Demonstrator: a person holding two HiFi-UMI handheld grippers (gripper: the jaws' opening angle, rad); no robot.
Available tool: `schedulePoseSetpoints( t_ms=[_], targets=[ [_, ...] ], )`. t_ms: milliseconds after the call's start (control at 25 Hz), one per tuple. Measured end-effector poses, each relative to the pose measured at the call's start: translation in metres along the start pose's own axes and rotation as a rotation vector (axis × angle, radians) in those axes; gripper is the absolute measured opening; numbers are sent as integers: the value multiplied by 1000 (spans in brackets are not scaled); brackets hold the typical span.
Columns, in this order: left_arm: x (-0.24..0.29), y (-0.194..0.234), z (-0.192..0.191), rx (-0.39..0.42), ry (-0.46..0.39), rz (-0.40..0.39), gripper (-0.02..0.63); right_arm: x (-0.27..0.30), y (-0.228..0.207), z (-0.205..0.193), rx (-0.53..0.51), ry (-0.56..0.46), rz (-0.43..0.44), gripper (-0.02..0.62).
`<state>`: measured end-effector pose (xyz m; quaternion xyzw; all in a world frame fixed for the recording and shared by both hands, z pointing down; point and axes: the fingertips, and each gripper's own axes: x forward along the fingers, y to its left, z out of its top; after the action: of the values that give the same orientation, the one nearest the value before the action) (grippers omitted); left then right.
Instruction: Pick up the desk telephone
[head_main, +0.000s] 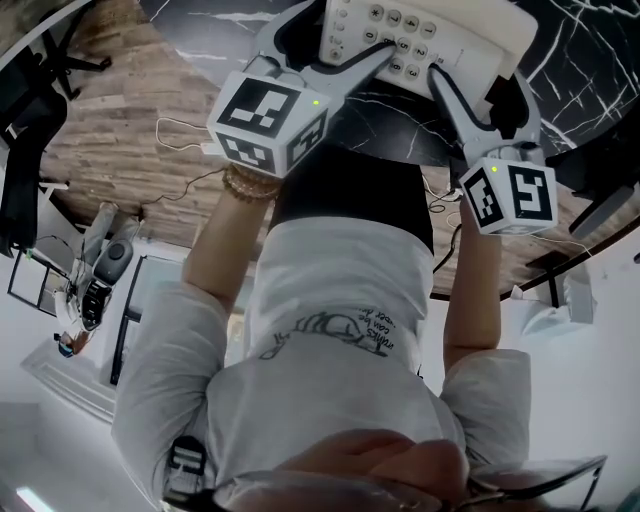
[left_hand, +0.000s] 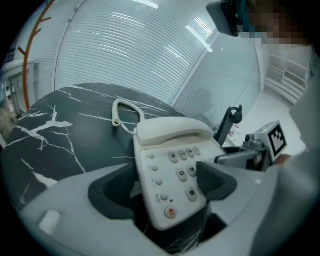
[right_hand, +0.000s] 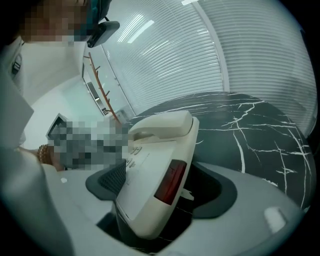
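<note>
A cream desk telephone (head_main: 420, 35) with its handset on the cradle sits on the black marble table (head_main: 570, 60). In the head view my left gripper (head_main: 335, 45) reaches its near left corner and my right gripper (head_main: 480, 90) its near right corner. Seen from the left gripper view, the telephone (left_hand: 170, 165) lies between the wide jaws of my left gripper (left_hand: 165, 182); one pad hangs over the keypad and the other stands off the left edge. The right gripper view shows the telephone (right_hand: 155, 165) edge-on between the spread jaws of my right gripper (right_hand: 160, 187), with dark gaps beside it.
A white cord (left_hand: 120, 112) curls on the table (left_hand: 60, 125) behind the telephone. A black stand (left_hand: 230, 120) rises at the table's far side. Below the table edge are a wood floor with a thin cable (head_main: 180, 135) and a black office chair (head_main: 25, 170).
</note>
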<state>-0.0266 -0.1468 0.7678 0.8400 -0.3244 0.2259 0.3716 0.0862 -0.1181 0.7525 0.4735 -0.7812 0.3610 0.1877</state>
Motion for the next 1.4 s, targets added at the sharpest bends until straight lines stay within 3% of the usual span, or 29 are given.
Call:
schedulePoseSetpoints(
  t_ms=[760,1000,1400],
  targets=[
    [-8,-13,7,-5,-16,9,368,-11,7,4,74,-27,-7,376],
    [-25,-32,37,32,-33,23,368,-34,15,29,87,-45,-12,377],
    [-81,-66,114,78,-122,45,370,-80,48,107,70,-132,7,377]
  ],
)
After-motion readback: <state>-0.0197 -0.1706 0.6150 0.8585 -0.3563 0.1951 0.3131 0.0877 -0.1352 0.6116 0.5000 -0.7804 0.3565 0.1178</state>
